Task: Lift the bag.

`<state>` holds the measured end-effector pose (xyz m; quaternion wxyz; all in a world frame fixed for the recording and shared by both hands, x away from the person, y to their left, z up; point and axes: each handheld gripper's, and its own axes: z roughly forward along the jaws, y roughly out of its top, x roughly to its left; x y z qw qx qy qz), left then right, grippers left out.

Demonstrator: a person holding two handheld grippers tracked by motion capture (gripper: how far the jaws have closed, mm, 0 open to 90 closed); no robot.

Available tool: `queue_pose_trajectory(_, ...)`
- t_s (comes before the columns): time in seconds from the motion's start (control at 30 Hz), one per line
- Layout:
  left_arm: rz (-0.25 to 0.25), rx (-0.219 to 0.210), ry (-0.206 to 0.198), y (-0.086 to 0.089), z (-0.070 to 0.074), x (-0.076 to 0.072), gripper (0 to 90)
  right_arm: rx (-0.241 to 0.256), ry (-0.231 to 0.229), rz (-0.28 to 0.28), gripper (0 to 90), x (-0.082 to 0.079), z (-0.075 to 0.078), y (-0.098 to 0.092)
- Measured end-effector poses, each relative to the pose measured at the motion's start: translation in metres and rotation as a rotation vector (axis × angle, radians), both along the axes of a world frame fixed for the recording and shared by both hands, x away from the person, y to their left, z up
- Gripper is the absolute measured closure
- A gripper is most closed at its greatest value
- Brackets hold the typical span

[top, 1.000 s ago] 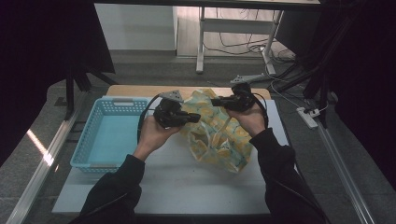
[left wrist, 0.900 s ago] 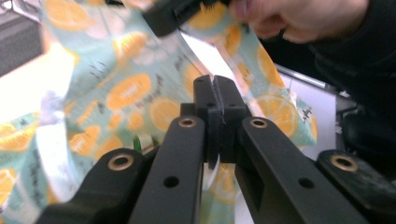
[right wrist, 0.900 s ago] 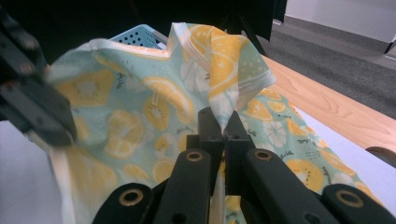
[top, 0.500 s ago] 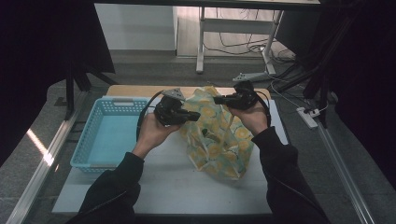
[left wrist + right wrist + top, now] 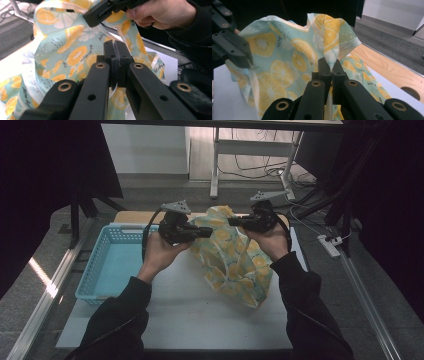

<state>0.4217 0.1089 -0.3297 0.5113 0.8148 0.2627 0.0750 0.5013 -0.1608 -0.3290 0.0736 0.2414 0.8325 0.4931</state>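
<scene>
The cloth bag (image 5: pixel 234 262), printed with orange slices, is held up over the white table (image 5: pixel 180 315), stretched between the two grippers. Its edge is pinched in the closed left gripper (image 5: pixel 115 51); another fold is clamped in the right gripper (image 5: pixel 331 65). A blue basket (image 5: pixel 107 265) is seen beyond the left gripper's outer side.

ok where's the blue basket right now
In the high view the blue basket sits on the table's left side, just left of the left gripper and the lemon-print cloth.
</scene>
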Motion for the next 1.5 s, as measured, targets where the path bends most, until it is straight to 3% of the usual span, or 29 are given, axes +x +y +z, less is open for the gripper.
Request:
queue_pose_trajectory(0.4, 0.022, -0.02, -0.083, 0.004, 0.049, -0.002, 90.0, 0.027, -0.037, -0.007, 89.6, -0.006, 0.036, -0.005)
queue_pose_trajectory(1.1, 0.086, -0.061, -0.194, 0.028, 0.113, -0.019, 90.0, 0.08, -0.111, 0.015, 89.6, -0.019, 0.091, 0.002)
queue_pose_trajectory(1.17, 0.098, -0.057, -0.185, 0.028, 0.114, -0.015, 90.0, 0.077, -0.113, 0.009, 89.5, -0.018, 0.091, 0.003)
queue_pose_trajectory(1.27, 0.119, -0.009, -0.165, 0.024, 0.107, -0.007, 90.0, 0.044, -0.114, -0.017, 89.5, -0.012, 0.082, 0.004)
queue_pose_trajectory(1.43, 0.167, 0.072, -0.106, 0.014, 0.082, 0.017, 89.9, -0.007, -0.094, -0.06, 89.4, 0.002, 0.056, 0.004)
queue_pose_trajectory(1.5, 0.169, 0.067, -0.075, 0.012, 0.072, 0.027, 89.8, -0.008, -0.078, -0.073, 89.3, 0.008, 0.046, 0.004)
